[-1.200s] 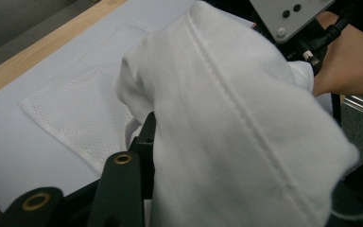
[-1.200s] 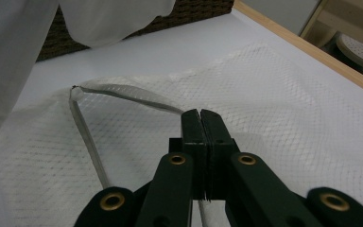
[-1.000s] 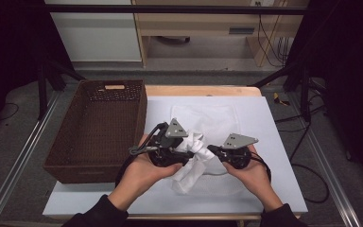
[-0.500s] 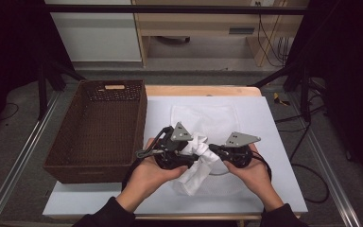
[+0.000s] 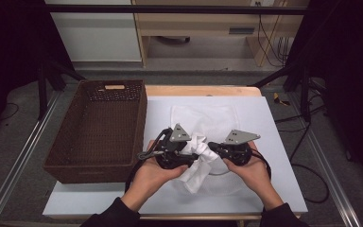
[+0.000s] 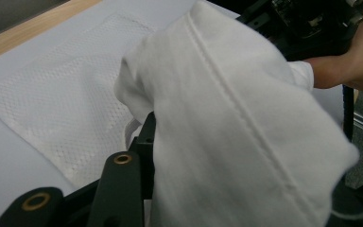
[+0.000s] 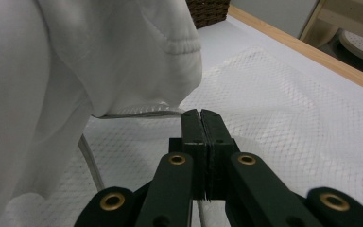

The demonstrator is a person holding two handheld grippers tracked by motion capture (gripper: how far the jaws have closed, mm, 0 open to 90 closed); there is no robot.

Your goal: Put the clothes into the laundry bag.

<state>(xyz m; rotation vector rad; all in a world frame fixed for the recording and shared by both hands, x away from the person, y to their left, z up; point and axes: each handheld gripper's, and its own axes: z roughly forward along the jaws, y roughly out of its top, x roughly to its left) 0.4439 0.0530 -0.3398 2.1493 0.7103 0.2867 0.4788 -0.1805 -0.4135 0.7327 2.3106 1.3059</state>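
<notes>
The right gripper [image 7: 202, 124] had its jaws pressed flat together, pad against pad. A thin edge of the mesh bag [image 7: 283, 109] seemed to run in under the tips, but whether it was pinched there I could not tell. In the high view this gripper [image 5: 212, 147] pointed toward the left gripper [image 5: 191, 153], the two close, tip toward tip.

The left gripper's jaws stood partly apart — one black jaw showed in its own view, the other was buried under the white cloth [image 6: 236, 123]. The cloth draped over and around that gripper [image 6: 144, 142]; whether the pads pressed on it could not be made out.

The cloth was bunched between the two sets of jaws, up off the table [image 5: 274, 142]. Its long axis ran from the jaw tips down toward the person, and its loose end [image 5: 192, 182] hung below them. A stitched seam ran along that length. The mesh bag [image 5: 203, 116] lay flat beyond and under the jaws — a basket [image 5: 99, 127] sat beside the left gripper.
</notes>
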